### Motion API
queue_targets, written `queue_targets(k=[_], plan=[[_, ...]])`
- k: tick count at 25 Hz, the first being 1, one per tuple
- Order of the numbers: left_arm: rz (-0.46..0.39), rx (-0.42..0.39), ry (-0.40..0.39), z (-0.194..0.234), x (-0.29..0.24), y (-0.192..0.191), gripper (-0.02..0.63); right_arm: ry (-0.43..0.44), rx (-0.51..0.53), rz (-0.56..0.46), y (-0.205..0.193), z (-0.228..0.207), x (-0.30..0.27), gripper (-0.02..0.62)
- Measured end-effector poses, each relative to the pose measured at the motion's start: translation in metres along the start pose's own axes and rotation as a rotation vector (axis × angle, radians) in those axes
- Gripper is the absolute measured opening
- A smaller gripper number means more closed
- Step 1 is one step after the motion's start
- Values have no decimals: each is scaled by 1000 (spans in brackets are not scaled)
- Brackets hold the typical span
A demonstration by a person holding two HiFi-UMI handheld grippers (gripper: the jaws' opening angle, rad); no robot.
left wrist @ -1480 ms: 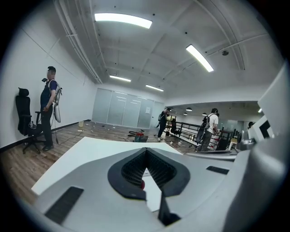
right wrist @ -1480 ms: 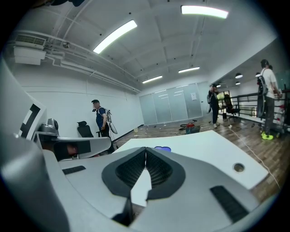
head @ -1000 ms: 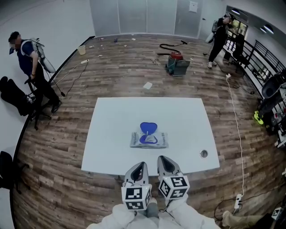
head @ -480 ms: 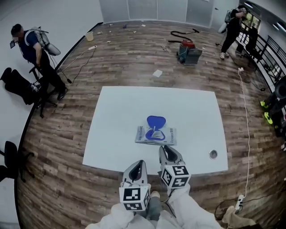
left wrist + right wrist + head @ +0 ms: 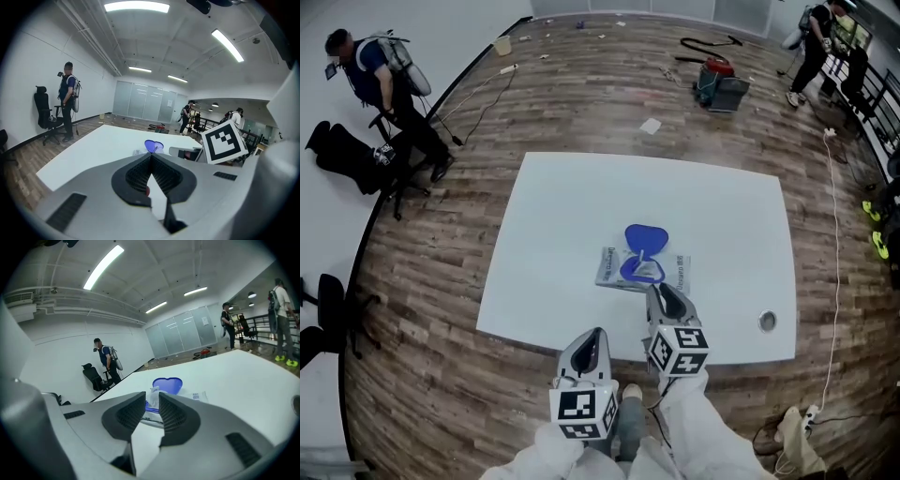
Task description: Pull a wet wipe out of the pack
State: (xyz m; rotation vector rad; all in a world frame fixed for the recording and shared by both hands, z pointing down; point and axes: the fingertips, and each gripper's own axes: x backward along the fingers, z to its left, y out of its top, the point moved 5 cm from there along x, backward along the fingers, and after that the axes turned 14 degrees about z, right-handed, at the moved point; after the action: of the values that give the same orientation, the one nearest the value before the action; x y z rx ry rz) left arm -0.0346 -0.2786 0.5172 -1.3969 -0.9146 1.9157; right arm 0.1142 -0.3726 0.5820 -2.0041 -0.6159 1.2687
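Wipes pack (image 5: 642,272) flat, mid white table (image 5: 572,216). Blue lid (image 5: 645,236) flipped open twd far side. Wipe tip (image 5: 153,391) pokes up at opening. R gripper (image 5: 661,291) just at pack's near edge, jaws narrow gap, nothing btwn, lined up w/ wipe tip. L gripper (image 5: 595,334) at table's near edge, short of pack, jaws together, empty.

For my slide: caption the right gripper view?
Right gripper, jaws apart, aimed at the open wipe pack on the table.
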Motion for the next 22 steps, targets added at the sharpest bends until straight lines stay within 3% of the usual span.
queue_targets(k=[22], plan=[[18, 42, 19, 5, -46, -4, -3, 10, 72, 121, 7, -30, -59, 92]])
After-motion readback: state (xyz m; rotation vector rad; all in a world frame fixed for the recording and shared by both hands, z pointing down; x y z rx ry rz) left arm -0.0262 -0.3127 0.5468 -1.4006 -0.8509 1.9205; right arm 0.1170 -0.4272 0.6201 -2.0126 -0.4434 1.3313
